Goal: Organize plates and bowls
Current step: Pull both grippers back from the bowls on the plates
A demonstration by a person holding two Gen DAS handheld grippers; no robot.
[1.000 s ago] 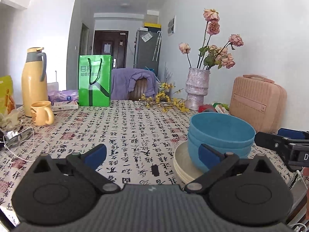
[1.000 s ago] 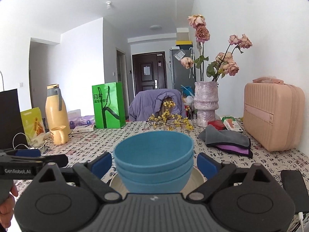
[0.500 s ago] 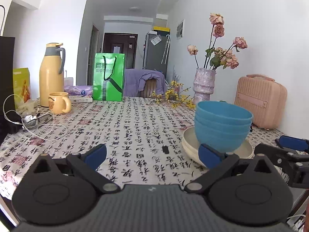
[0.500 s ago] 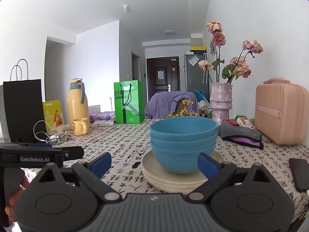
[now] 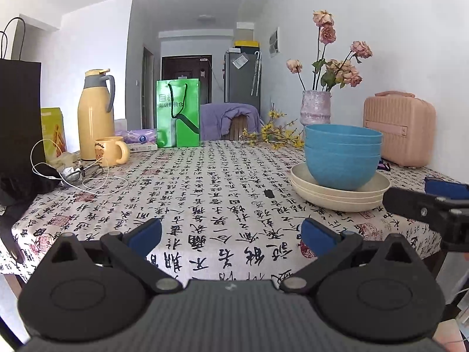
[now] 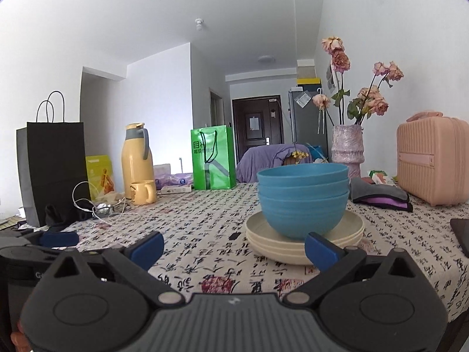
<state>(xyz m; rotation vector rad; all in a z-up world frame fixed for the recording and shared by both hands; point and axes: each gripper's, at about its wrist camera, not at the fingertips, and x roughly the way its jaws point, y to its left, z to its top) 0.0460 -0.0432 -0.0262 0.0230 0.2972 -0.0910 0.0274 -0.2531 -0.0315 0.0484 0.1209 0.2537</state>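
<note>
Three nested blue bowls [image 5: 342,154] [image 6: 303,199] stand on a stack of cream plates [image 5: 337,198] [image 6: 266,240] on the patterned tablecloth, right of the table's middle. My left gripper [image 5: 231,236] is open and empty, at the table's front edge, left of the stack. My right gripper [image 6: 233,248] is open and empty, just in front of the stack and apart from it. It also shows in the left wrist view [image 5: 431,202] at the right. The left gripper shows at the lower left of the right wrist view [image 6: 55,239].
At the left are a black paper bag [image 6: 52,173], a yellow flask [image 5: 95,114], a yellow mug [image 5: 110,151] and white cables [image 5: 79,176]. A green bag [image 5: 178,113] stands at the back. A vase of roses [image 5: 316,108], a pink case [image 5: 398,129], folded cloths [image 6: 379,196] and a phone [image 6: 460,236] are at the right.
Both grippers have drawn back from the bowl and plate stack toward the table's front edge. The stack has stayed in place. Both stay open.
</note>
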